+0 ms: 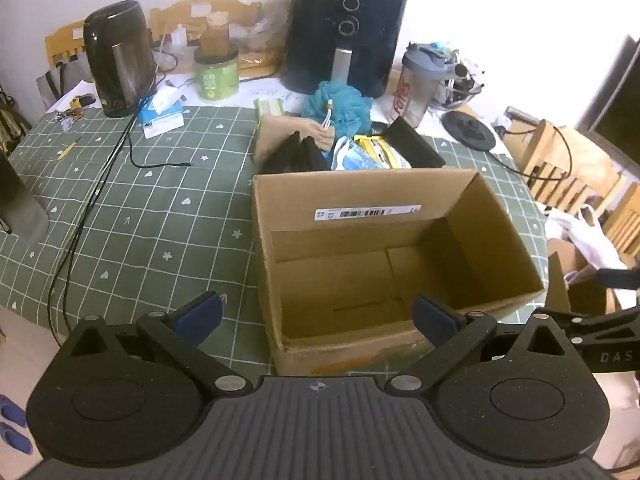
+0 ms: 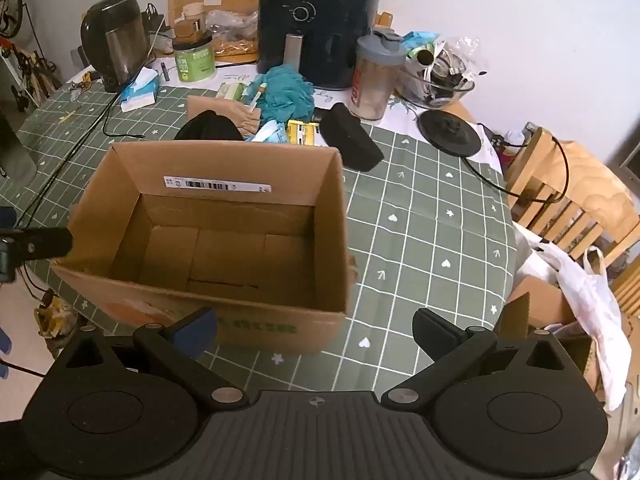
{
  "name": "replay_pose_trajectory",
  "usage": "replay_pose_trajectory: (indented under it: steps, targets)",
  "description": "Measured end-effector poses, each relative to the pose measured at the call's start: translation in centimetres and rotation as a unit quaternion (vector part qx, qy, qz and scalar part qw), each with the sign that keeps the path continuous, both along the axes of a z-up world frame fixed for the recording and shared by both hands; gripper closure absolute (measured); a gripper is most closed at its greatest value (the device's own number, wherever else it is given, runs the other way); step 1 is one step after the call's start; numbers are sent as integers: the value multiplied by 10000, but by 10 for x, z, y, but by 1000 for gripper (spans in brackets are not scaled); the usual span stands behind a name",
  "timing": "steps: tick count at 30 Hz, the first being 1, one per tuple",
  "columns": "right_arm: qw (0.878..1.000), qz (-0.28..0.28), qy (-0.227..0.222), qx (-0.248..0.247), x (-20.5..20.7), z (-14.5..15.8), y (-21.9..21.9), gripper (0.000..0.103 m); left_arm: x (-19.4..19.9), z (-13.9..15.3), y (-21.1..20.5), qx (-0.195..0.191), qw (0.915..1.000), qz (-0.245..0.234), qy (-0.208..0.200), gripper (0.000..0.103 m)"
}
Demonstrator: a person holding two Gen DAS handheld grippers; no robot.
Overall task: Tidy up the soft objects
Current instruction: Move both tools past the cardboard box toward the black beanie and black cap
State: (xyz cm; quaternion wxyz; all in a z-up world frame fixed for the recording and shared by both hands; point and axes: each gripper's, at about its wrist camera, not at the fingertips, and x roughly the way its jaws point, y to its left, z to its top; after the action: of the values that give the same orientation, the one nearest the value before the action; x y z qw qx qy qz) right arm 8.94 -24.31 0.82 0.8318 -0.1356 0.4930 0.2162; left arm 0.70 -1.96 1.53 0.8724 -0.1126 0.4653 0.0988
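Open cardboard box [image 1: 384,256] near table edge, nothing inside. Just beyond it: teal pouf [image 1: 338,106], black cloth [image 1: 296,154], packets. Green grid tablecloth [image 1: 132,208]; kettle [image 1: 118,58] far left, air fryer [image 1: 346,32] far centre. Left gripper [image 1: 318,314], right gripper [image 2: 316,328] both spread wide, holding nothing.

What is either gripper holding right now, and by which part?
Nothing. The left gripper and the right gripper both stand wide open with nothing between their fingers, above the near edge of the empty cardboard box.
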Motion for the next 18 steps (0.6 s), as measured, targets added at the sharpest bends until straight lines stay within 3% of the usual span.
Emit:
replay_pose_trajectory:
  steps: [6,11,14,18]
  targets:
    - [9999,105,127,-47,-1,-6,-16,0,-6,10,-13,86,9998,169,8,0]
    - [9991,407,27,-85,-15,8,-26,0,-16,25,-25,102,9994,326,-115,0]
    - [9984,562,-82,-13,-17,8,-27,0,-16,15,-29,-39,9994,348,-58,0]
    - [9982,568,-184,101,-13,10,-33,0,-17,7,-36,59,9993,368,-21,0]
